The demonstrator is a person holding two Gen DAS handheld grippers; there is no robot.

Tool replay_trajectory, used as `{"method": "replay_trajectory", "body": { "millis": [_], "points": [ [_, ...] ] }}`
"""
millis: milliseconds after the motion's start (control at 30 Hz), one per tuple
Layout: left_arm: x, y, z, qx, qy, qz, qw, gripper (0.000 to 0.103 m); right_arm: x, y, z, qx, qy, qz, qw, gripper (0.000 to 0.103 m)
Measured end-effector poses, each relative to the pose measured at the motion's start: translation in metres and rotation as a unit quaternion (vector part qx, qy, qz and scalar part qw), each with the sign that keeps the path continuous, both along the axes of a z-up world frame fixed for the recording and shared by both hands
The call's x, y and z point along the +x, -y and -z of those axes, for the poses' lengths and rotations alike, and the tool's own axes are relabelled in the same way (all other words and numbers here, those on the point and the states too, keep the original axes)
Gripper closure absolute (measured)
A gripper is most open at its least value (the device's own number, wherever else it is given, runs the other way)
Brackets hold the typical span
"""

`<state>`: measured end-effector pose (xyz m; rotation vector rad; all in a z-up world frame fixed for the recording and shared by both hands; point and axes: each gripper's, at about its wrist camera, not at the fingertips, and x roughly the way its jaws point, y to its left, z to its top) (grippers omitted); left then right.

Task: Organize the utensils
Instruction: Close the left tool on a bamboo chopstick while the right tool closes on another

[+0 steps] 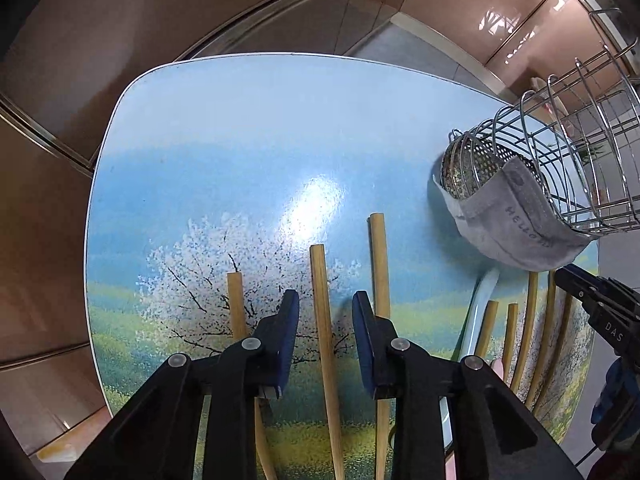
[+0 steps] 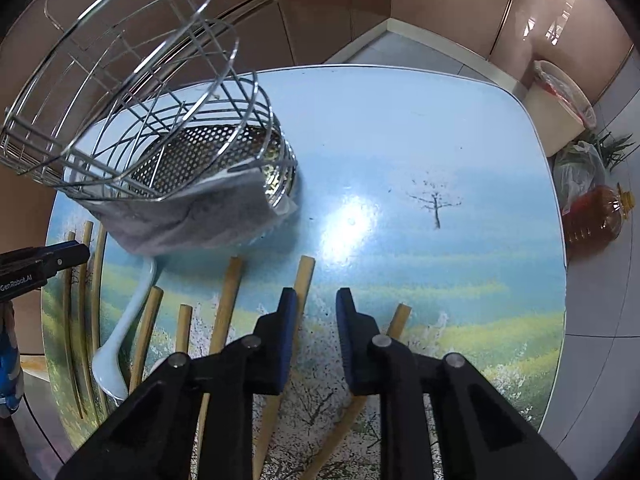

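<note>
Left wrist view: the left gripper point(image 1: 325, 300) is pointed steeply down at a table point(image 1: 240, 140) printed with a landscape of sky, meadow and blossoming trees. Its blue-padded jaws are spread, and a bamboo chopstick point(image 1: 323, 312) is seen in the gap between them, touched by neither pad. A second chopstick point(image 1: 236, 304) is partly hidden behind the left jaw, and a third chopstick point(image 1: 379, 264) behind the right jaw. Further to the right, a pale spoon handle point(image 1: 478, 312) and more chopsticks point(image 1: 530, 320) are laid side by side. Beyond them, a wire utensil basket point(image 1: 560, 152) is lying tipped on its side, with a grey cloth point(image 1: 516, 216) draped at its lower edge. The right gripper's black tip point(image 1: 588, 292) is seen at the frame's right edge.

Right wrist view: the right gripper point(image 2: 316, 304) is likewise aimed down at the table point(image 2: 480, 160), jaws parted with only bare tabletop between them. One chopstick point(image 2: 306, 276) is passing behind the left jaw; another chopstick end point(image 2: 401, 316) is showing just beside the right jaw. To the left, further chopsticks point(image 2: 228, 300) and a white ceramic spoon point(image 2: 120, 340) are laid out. Farther off, the tipped basket point(image 2: 168, 128) and its cloth point(image 2: 180, 216) are seen. On the floor beyond the table, a bin point(image 2: 556, 116), a plastic bag point(image 2: 580, 168) and a bottle of oil point(image 2: 596, 216) are standing.
</note>
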<state>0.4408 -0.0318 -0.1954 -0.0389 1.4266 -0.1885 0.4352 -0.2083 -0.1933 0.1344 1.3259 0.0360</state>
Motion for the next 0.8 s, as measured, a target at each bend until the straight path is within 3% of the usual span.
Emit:
{"method": "replay_trajectory", "body": {
  "millis": [267, 467, 800],
  "points": [
    [0.002, -0.002, -0.001, -0.001, 0.001, 0.002, 1.0000, 0.078, 0.003, -0.008, 0.005, -0.005, -0.004, -0.004, 1.000, 0.086],
    [-0.003, -0.001, 0.000, 0.003, 0.002, 0.004, 1.0000, 0.080, 0.002, -0.006, 0.006, -0.010, -0.006, -0.002, 1.000, 0.093],
    [-0.004, -0.004, 0.002, 0.012, 0.001, 0.001, 0.9999, 0.095, -0.004, -0.011, 0.006, -0.005, -0.007, 0.004, 1.000, 0.096]
  ]
}}
